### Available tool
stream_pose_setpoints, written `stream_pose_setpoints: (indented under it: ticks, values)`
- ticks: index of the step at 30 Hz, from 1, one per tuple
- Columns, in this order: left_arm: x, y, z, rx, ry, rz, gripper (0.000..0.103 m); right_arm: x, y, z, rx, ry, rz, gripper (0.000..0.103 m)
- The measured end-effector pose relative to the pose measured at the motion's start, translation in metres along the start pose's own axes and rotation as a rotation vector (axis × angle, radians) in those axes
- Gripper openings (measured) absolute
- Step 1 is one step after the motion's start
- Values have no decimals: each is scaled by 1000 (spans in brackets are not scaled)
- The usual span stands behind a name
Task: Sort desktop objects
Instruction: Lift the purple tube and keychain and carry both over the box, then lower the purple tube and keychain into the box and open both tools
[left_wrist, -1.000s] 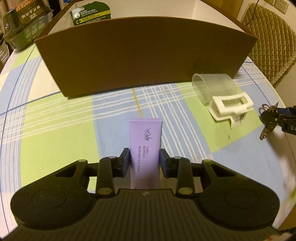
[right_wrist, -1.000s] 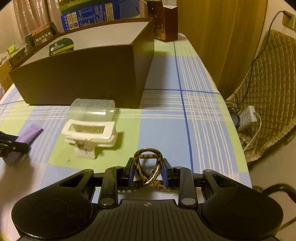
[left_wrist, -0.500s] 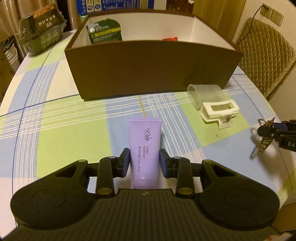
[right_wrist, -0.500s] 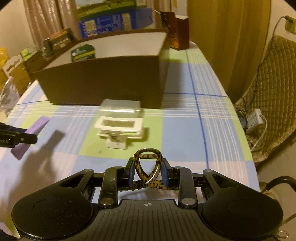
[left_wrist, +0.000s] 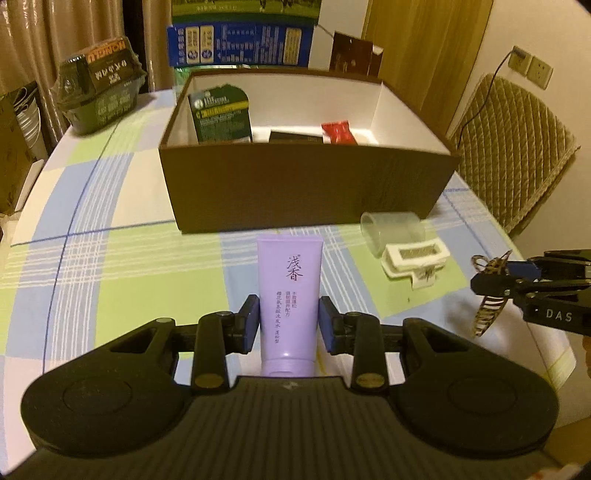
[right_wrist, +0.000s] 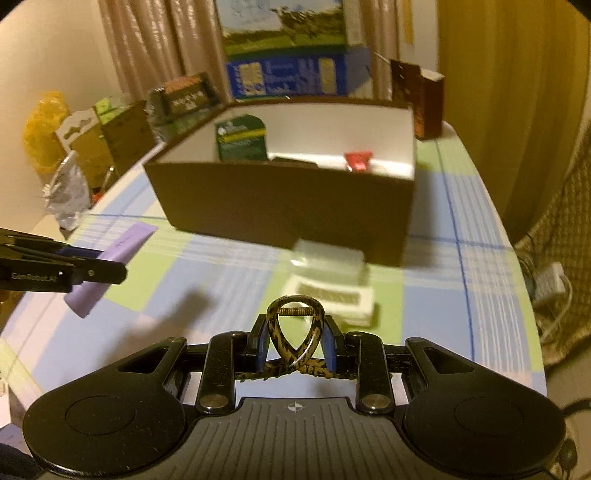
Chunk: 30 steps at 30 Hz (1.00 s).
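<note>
1. Jaws of left gripper (left_wrist: 289, 319) partly closed, blue pads pressed on both flanks of purple tube (left_wrist: 290, 295); tube upright between them, crimped end projecting forward, cap end toward the camera.
2. Jaws of right gripper (right_wrist: 295, 345) likewise partly closed, clamped on looped end of tortoiseshell hair clip (right_wrist: 295, 332); toothed part crossing below the pads.
3. Brown box (left_wrist: 306, 184) straight ahead of both pairs of jaws, open-topped, white inside; green packet (left_wrist: 221, 116), dark flat item and red sachet (left_wrist: 338, 133) already within.
4. Clear cup (left_wrist: 393, 230) and white clip (left_wrist: 415, 260) lying on checked tablecloth (left_wrist: 110, 258), ahead and to the right of left jaws, between them and the box wall; not yet sorted.
5. Step in hand, as judged: carrying both held items over the near wall. Advisable: keep the grip firm, clear the rim before lowering, aim for bare floor of the box beside the items inside, keep both grippers apart, release only once low.
6. Compared with a second earlier: both grippers raised and tilted, box interior now visible where only its outer wall showed; tube and hair clip lifted clear of the cloth; jaw openings unchanged; cup and white clip unmoved.
</note>
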<state>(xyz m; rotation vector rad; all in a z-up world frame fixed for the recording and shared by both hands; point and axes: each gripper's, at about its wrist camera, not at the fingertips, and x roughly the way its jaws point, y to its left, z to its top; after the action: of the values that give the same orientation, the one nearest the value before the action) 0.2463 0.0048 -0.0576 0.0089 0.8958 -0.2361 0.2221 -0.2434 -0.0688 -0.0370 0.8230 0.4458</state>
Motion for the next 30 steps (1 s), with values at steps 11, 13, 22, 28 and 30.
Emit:
stream_pose_setpoints:
  ticks: [11,13,22,28,30]
  values:
    - [-8,13,40,11,-80,0,29,12,10,50,-64,-60,42,26]
    - [-7,14,48,18,-97,2,29,15,9,60,-72,-70,42,26]
    - [12,24,95,31,-147,9,29,34,-4,116,-85,-123,49,26]
    - [28,34,132,22,-166,15,29,57,-18,151,-66,-125,36,26]
    - [37,39,143,11,-160,17,29,67,-23,158,-50,-111,26,26]
